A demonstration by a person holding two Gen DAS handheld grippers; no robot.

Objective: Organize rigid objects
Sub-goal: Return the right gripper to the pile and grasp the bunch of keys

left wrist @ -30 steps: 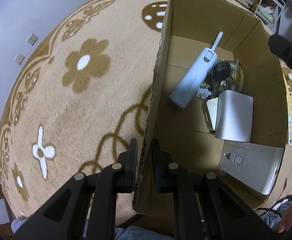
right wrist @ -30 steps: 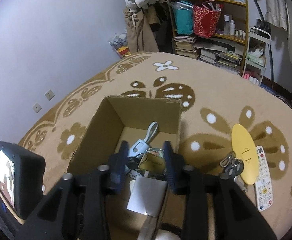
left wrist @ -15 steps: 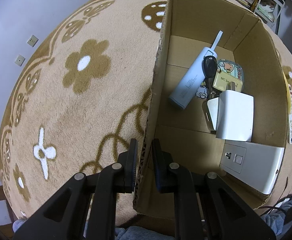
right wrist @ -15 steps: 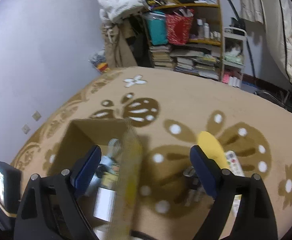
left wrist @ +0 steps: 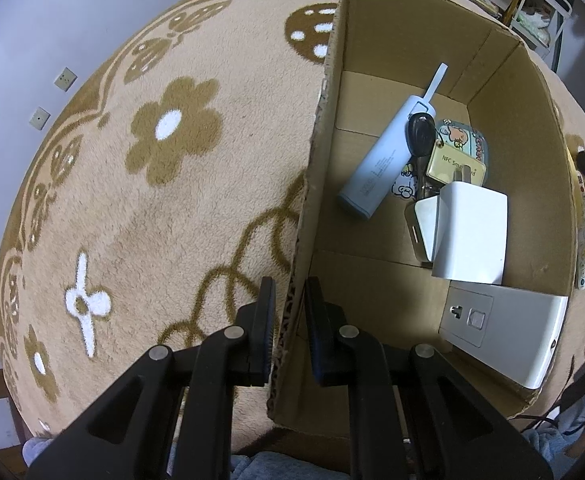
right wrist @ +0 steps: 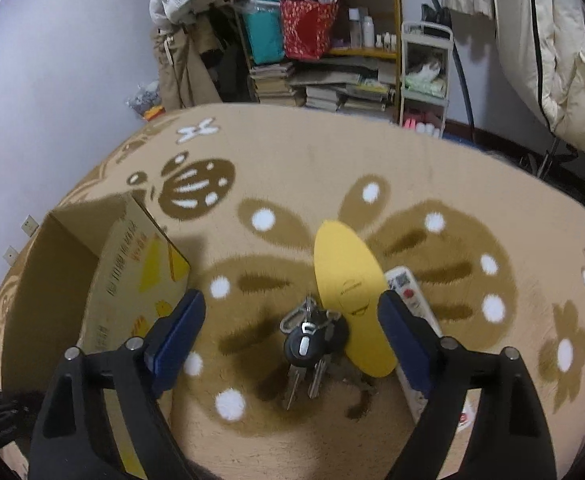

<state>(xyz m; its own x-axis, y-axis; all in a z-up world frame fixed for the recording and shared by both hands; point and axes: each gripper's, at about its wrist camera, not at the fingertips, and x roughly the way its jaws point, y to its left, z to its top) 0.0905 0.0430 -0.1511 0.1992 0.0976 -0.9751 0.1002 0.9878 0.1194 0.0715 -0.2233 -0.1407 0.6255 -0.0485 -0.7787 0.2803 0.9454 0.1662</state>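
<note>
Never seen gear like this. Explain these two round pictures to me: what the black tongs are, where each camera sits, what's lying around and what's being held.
A person holds one hand-held gripper per hand; each carries a fisheye camera looking along its fingers.

Left view: the left gripper is shut on the cardboard box wall. Inside lie a pale blue device, a key with an NFC tag and white chargers.

Right view: the right gripper, its jaws closing slightly, holds nothing. It hangs over a key bunch on the carpet, beside a yellow insole and a remote control.

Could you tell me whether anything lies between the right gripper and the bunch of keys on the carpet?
Nothing visible does. The right gripper, jaws closing but nothing pressed, frames the bunch of keys directly. The yellow insole touches the keys' far right side only.
</note>
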